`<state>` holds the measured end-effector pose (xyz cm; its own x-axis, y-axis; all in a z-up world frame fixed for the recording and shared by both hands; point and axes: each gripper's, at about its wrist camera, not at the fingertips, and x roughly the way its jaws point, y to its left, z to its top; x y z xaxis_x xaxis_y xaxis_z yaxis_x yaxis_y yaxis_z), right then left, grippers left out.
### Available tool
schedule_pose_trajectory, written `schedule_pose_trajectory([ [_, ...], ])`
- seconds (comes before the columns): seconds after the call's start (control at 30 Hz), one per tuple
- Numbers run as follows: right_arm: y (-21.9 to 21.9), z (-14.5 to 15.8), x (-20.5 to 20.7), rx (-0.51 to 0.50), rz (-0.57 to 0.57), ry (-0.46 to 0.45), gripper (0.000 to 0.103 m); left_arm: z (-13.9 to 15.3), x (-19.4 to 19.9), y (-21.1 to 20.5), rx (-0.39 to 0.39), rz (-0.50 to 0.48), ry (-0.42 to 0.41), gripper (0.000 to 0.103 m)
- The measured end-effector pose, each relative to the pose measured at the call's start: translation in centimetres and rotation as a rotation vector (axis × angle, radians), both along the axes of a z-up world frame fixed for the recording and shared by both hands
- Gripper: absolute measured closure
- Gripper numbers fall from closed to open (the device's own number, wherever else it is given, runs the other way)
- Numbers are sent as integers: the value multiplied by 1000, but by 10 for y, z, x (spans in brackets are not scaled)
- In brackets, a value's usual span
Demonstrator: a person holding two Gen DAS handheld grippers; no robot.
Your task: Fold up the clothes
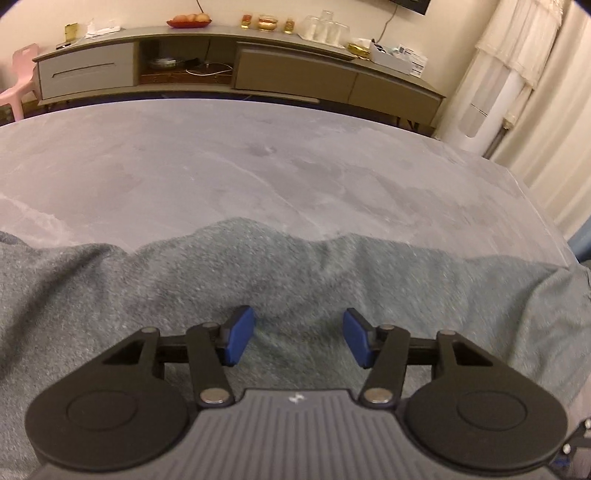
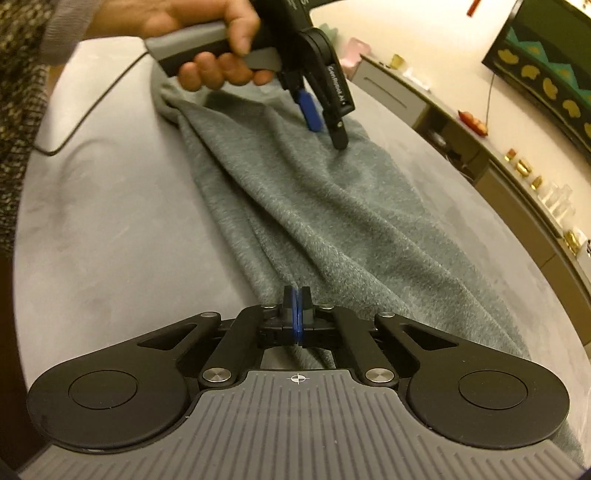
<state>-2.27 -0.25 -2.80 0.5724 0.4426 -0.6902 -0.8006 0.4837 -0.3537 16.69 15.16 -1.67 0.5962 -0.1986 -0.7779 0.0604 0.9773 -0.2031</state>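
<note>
My right gripper (image 2: 297,312) is pinched on the grey garment (image 2: 295,192), which lies rumpled along mid-frame on the table (image 2: 110,240). My left gripper (image 1: 299,338) hovers spread above it. It looks soft and floppy; I'd grip edges.

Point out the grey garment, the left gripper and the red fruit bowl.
Grey garment (image 2: 314,206): right wrist view, on the middle of the cloth.
Left gripper (image 1: 298,338): left wrist view, midway between its open blue pads.
Red fruit bowl (image 1: 189,23): left wrist view, on the bowl's front rim, on the sideboard.
</note>
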Motion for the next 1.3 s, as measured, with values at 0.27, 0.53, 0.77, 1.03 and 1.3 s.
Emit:
schedule_pose_trajectory([
  [0.27, -25, 6, -23, 86, 36, 104, 103, 5, 2, -9, 68, 5, -23, 49],
  [0.53, -61, 25, 65, 345, -410, 203, 82, 19, -13, -64, -36, -207, -51, 49],
  [0.77, -66, 11, 41, 174, -404, 259, 83, -2, 30, -90, 161, -87, -31, 68],
  [1.03, -130, 19, 9, 402, -373, 334, 74, 21, 21, -99, 102, -76, -46, 65],
  [1.3, -194, 38, 61, 395, -652, 212, 53, 38, -17, -184, 16, -425, -59, 48],
])
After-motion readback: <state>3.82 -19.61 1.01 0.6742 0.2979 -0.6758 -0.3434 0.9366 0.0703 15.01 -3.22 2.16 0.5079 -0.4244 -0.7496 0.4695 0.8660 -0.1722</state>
